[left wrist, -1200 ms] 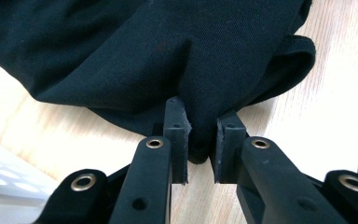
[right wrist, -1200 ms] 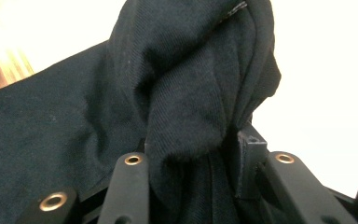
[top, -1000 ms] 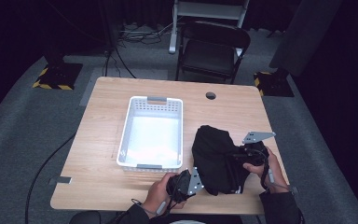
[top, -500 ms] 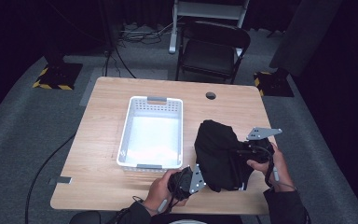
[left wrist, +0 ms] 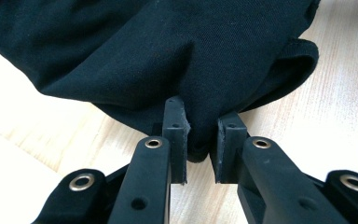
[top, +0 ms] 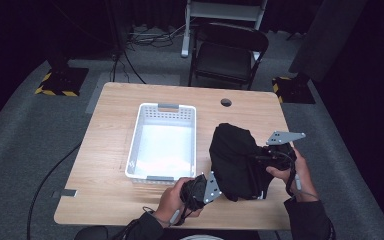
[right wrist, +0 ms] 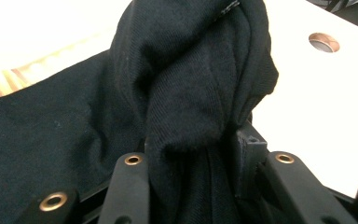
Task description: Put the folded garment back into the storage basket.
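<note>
Two black pads (left wrist: 175, 135) of the left gripper (left wrist: 200, 140) pinch a small fold at the lower edge of the black garment (left wrist: 168, 51), the cloth bulging down between the ribbed, blocky pad faces. Behind them the jaw arms are smooth matte plastic with brass-ringed pivot holes. Fine twill weave shows in the fabric, which drapes in soft rounded folds over pale wood with a straight grain.

On the right gripper (right wrist: 193, 154), a thick twisted bunch of the same garment (right wrist: 191, 84) fills the space between the jaws, which are clamped on it; one square-edged pad (right wrist: 249, 142) shows at the right, the other is buried under cloth. The bunch rises as a rolled, ropey column with a slightly fuzzy knit surface.

From the high view, the garment (top: 237, 160) lies in a dark crumpled heap on the near right part of the wooden table (top: 110, 150), stretched between the left gripper (top: 202, 187) at its near-left corner and the right gripper (top: 275, 155) at its right side, each held in a hand. Just beside it to the left sits a white plastic basket (top: 142, 120), rectangular, with perforated walls and grey handles. A round cable hole (top: 225, 102) marks the far table edge, and a dark folding chair (top: 227, 55) stands beyond on grey carpet.
</note>
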{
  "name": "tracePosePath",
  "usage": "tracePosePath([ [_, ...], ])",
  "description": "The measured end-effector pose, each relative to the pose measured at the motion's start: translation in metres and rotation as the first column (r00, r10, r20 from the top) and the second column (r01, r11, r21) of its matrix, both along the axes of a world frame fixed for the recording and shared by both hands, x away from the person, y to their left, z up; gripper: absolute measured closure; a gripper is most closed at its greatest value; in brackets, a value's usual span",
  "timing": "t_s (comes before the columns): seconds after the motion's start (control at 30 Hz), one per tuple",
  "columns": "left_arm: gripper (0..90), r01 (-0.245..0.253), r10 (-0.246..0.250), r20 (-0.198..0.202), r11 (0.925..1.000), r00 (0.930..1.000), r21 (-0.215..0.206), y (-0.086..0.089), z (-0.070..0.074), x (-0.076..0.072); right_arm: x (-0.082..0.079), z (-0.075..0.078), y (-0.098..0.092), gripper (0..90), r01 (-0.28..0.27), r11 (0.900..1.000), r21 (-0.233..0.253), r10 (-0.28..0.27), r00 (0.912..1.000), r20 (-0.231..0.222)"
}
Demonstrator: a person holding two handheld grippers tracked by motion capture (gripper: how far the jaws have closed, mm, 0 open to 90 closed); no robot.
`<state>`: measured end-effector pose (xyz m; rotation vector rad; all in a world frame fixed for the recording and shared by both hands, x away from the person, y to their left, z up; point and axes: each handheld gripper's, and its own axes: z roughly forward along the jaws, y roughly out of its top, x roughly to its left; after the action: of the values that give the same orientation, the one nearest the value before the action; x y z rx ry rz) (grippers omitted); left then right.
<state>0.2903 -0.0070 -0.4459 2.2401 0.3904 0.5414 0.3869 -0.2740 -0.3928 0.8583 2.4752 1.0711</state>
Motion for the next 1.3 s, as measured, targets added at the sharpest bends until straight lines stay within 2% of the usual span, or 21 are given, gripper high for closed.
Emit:
tracePosePath([
  [0.37, 77.8, -0.017, 0.017, 0.010, 0.9998, 0.9998, -0.007, 0.004, 0.008, 0.005, 0.006, 0.008, 0.004, 65.3, 0.000, 1.000, -0.003, 0.000, 1.0000, 0.008],
  [0.73, 77.6, -0.048, 0.049, 0.021, 0.9980, 0.9985, -0.040, 0.016, 0.016, 0.010, 0.013, 0.015, 0.014, 65.2, -0.012, 1.000, -0.010, 0.012, 0.9998, 0.013],
  [1.1, 77.5, -0.089, 0.091, 0.035, 0.9939, 0.9952, -0.065, 0.030, 0.022, 0.014, 0.021, 0.021, 0.030, 65.3, -0.023, 1.000, -0.012, 0.023, 0.9994, 0.027],
  [1.3, 77.5, -0.107, 0.109, 0.029, 0.9912, 0.9936, -0.078, 0.037, 0.023, 0.016, 0.024, 0.025, 0.041, 65.3, -0.034, 0.999, -0.028, 0.035, 0.9987, 0.036],
])
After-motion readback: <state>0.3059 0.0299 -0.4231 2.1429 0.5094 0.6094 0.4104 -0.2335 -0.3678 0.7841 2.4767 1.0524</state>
